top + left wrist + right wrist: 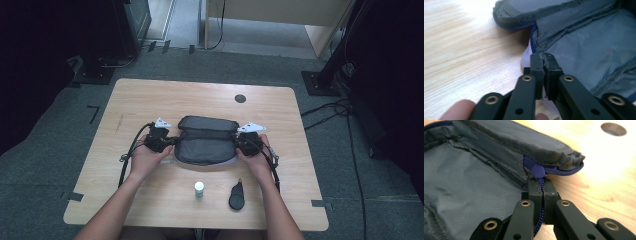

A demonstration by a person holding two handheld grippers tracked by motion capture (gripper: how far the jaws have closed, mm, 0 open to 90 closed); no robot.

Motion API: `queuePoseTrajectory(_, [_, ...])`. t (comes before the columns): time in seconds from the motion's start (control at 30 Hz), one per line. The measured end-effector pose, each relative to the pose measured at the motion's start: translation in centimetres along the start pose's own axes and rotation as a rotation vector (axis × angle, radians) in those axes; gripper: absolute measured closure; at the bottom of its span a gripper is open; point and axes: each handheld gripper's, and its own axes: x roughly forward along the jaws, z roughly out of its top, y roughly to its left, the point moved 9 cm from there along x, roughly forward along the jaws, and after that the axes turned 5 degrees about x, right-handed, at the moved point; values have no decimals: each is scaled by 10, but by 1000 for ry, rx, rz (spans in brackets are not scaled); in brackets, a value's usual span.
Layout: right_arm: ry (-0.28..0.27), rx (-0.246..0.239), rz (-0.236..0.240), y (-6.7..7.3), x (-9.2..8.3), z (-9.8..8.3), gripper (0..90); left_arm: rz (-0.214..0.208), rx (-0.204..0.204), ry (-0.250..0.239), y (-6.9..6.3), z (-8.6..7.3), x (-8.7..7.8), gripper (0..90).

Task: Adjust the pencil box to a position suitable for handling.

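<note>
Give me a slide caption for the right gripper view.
Right gripper fingers clamp the open pouch's blue zipper edge.

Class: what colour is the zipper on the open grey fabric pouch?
Blue zipper, clearest in the right gripper view.

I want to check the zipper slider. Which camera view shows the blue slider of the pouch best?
The right gripper view: the blue slider sits sharp just above the right gripper. The left gripper view shows zipper teeth; in the high view the pouch is too small.

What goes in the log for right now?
left gripper: shut on pouch edge | right gripper: shut on pouch edge | pouch: open, flat on table
</note>
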Motion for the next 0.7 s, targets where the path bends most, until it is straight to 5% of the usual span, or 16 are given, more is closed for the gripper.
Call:
queuePoseTrajectory(0.2, [31, 49, -17, -11, 7, -10, 845, -20, 13, 0, -8, 3, 2, 871])
queuePoseTrajectory(0.23, [35, 67, -23, -12, 8, -11, 792, -27, 6, -21, -9, 5, 1, 799])
queuePoseTrajectory(0.27, [25, 111, -25, -14, 6, -8, 613, -34, 2, -42, -9, 8, 0, 625])
queuePoseTrajectory(0.37, [20, 167, -37, -19, 1, -4, 482, -9, 26, -90, -7, 12, -8, 421])
queuePoseTrajectory(0.7, [11, 232, -32, -20, -28, -4, 130, 74, -47, -59, 18, -9, -46, 94])
